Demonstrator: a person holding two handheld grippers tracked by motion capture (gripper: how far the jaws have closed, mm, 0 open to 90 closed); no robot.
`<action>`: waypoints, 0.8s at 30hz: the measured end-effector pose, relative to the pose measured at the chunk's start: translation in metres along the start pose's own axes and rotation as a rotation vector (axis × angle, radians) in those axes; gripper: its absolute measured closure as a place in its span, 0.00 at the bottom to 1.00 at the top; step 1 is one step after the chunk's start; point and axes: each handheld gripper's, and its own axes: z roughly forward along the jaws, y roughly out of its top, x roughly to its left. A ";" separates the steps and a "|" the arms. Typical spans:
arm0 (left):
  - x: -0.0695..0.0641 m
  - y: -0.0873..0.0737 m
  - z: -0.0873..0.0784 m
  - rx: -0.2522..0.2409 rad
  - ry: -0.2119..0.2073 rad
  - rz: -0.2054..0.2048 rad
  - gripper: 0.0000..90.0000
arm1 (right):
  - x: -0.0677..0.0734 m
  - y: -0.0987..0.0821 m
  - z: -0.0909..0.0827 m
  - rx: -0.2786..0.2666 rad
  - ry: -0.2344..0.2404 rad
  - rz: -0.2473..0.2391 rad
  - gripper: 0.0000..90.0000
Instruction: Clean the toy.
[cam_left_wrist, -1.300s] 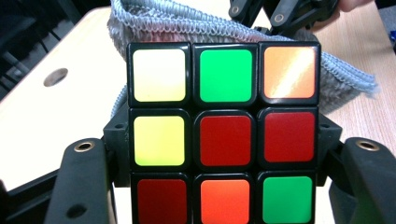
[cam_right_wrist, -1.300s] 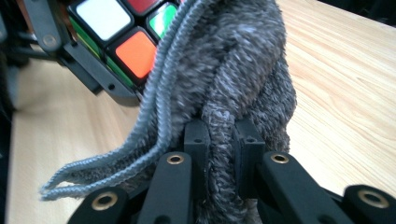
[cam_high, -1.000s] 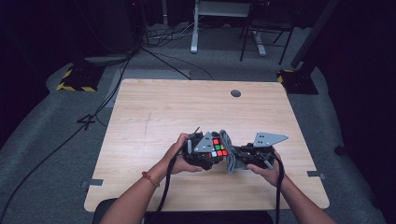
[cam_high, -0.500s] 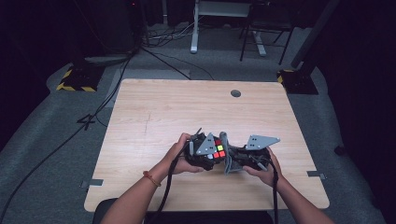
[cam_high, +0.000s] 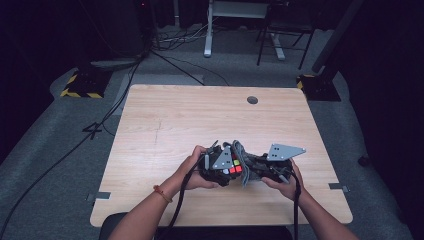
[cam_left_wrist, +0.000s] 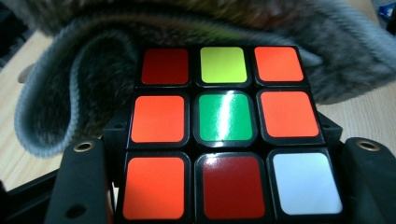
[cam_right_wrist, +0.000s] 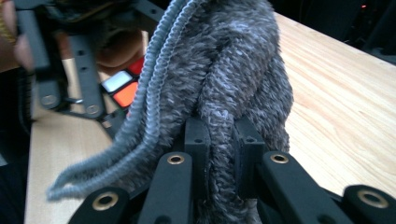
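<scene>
A scrambled puzzle cube (cam_left_wrist: 224, 133) with orange, red, green, yellow and white stickers sits between the jaws of my left gripper (cam_left_wrist: 224, 186), which is shut on it. A grey fuzzy knitted fabric piece (cam_right_wrist: 233, 70) with a ribbed edge is pinched between the pads of my right gripper (cam_right_wrist: 222, 140), which is shut on it. In the high view the left gripper (cam_high: 220, 169) and right gripper (cam_high: 256, 170) meet above the table's near half, with the cube (cam_high: 233, 165) against the fabric (cam_high: 244, 159). The fabric's mouth (cam_left_wrist: 70, 93) curls just behind the cube.
The wooden table (cam_high: 200, 120) has a round cable hole (cam_high: 252, 100) at its far side. Cables (cam_high: 180, 200) trail from both grippers toward the person. Desk legs and chairs stand on the dark floor beyond the table.
The cube and fabric have shifted slightly toward the near edge of the table. Both grips look unchanged.
</scene>
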 end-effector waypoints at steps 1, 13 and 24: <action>-0.001 0.000 -0.002 -0.011 -0.003 -0.002 0.37 | 0.000 0.000 0.001 0.006 -0.005 0.001 0.88; 0.009 0.000 -0.018 -0.091 0.015 -0.045 0.37 | -0.001 -0.009 0.010 0.110 0.046 0.022 0.88; 0.002 0.000 -0.003 -0.030 -0.023 -0.027 0.37 | 0.007 0.005 -0.008 0.007 0.015 -0.017 0.88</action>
